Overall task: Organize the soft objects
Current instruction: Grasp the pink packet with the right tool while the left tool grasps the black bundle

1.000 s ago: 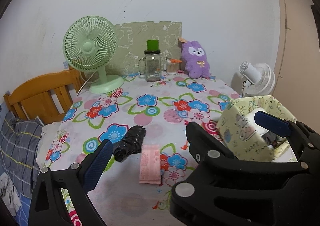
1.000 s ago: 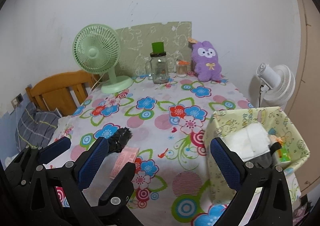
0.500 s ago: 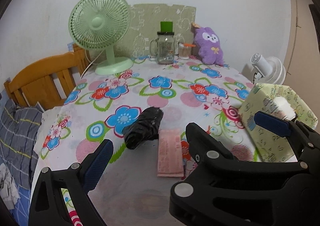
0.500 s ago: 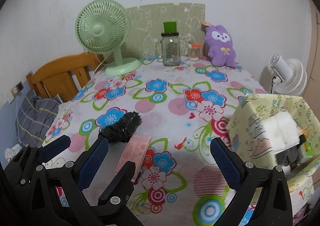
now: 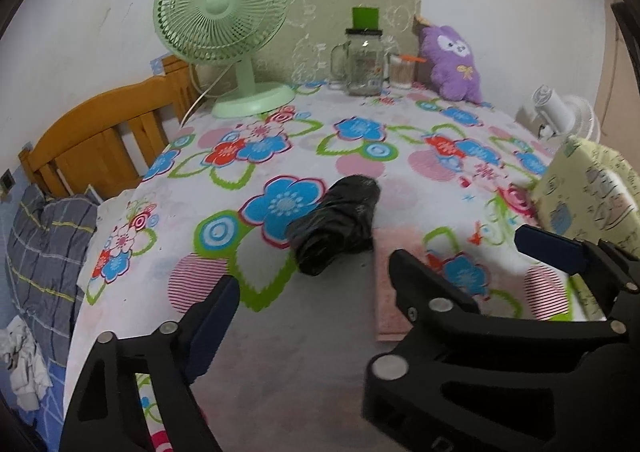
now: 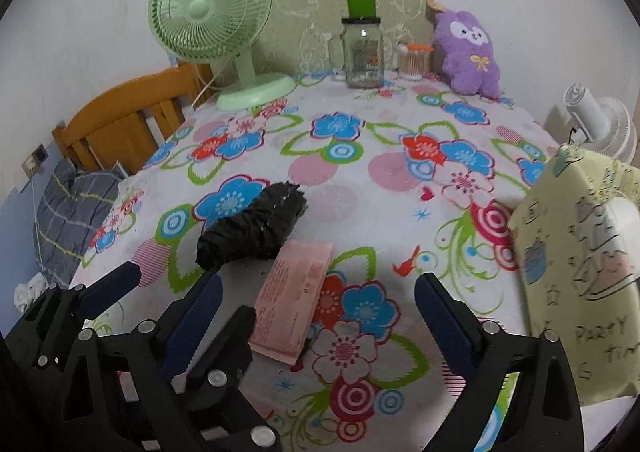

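I hold both grippers low over the near edge of the table (image 6: 400, 180). My left gripper (image 5: 376, 264) has its jaws spread wide and grips nothing; the black rolled bundle (image 5: 336, 224) lies just ahead between its fingers, apart from them. My right gripper (image 6: 316, 304) is likewise released, jaws wide, above the pink packet (image 6: 296, 300), which lies just beside the bundle near the table's front edge. The yellow-green fabric bin (image 6: 580, 272) sits at the right edge. The purple plush (image 6: 470, 52) leans at the far right corner, the green fan (image 6: 216, 28) at the far left.
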